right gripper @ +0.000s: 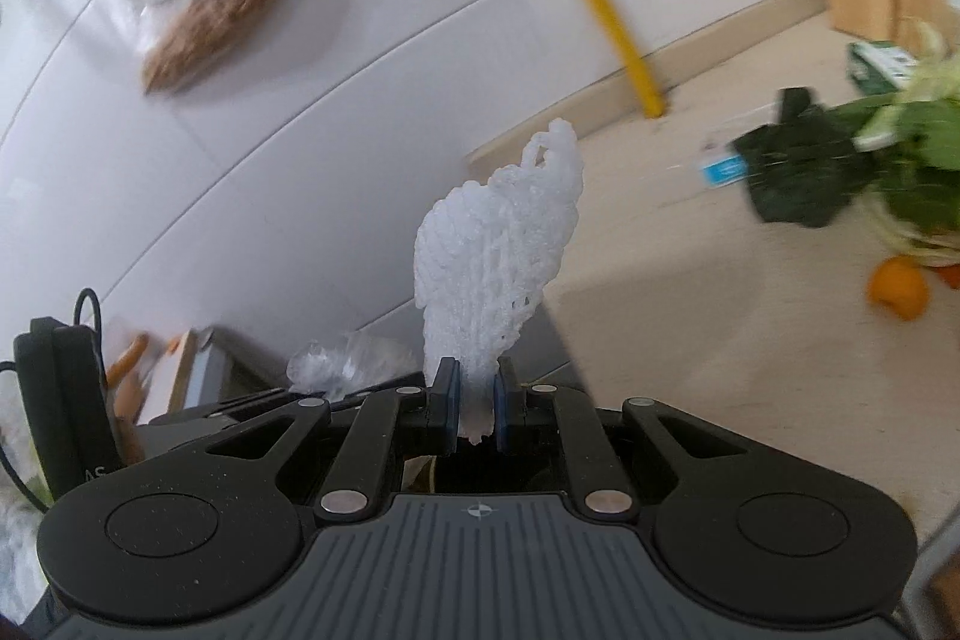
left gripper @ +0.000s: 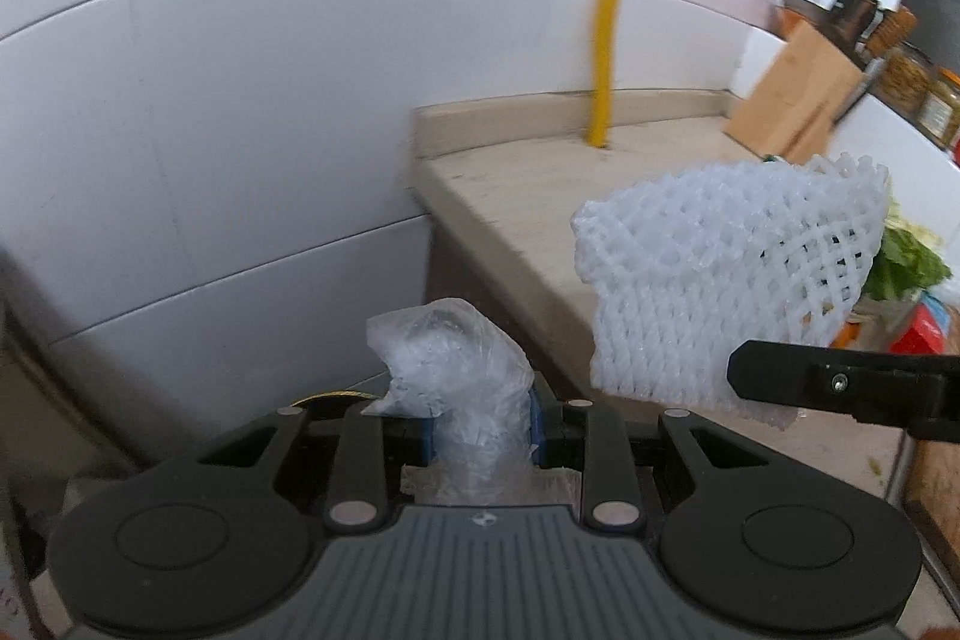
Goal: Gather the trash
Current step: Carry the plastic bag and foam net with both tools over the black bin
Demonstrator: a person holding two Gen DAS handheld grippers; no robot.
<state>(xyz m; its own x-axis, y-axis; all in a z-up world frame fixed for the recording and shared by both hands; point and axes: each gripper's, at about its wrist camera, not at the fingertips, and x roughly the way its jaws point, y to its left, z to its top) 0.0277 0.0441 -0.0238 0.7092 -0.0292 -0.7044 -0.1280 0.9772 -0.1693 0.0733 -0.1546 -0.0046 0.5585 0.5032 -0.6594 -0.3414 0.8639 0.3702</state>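
Tongs both loaded: left tongs (left gripper: 480, 427) pinch crumpled plastic wrap (left gripper: 456, 370), right tongs (right gripper: 475, 403) clamp white foam netting (right gripper: 501, 268), both past the desk (left gripper: 528, 196) edge. Carrying step, I judge; next needs a bin, unseen.

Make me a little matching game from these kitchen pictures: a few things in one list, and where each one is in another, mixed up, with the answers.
Things:
1. white foam net
2. crumpled clear plastic
3. yellow pole
4. orange fruit

Places:
A. lying on the beige counter beside leafy greens
B. pinched by the right gripper
C. standing at the back of the counter, against the white tiled wall
D. pinched by the left gripper

Pairs: 1-B, 2-D, 3-C, 4-A
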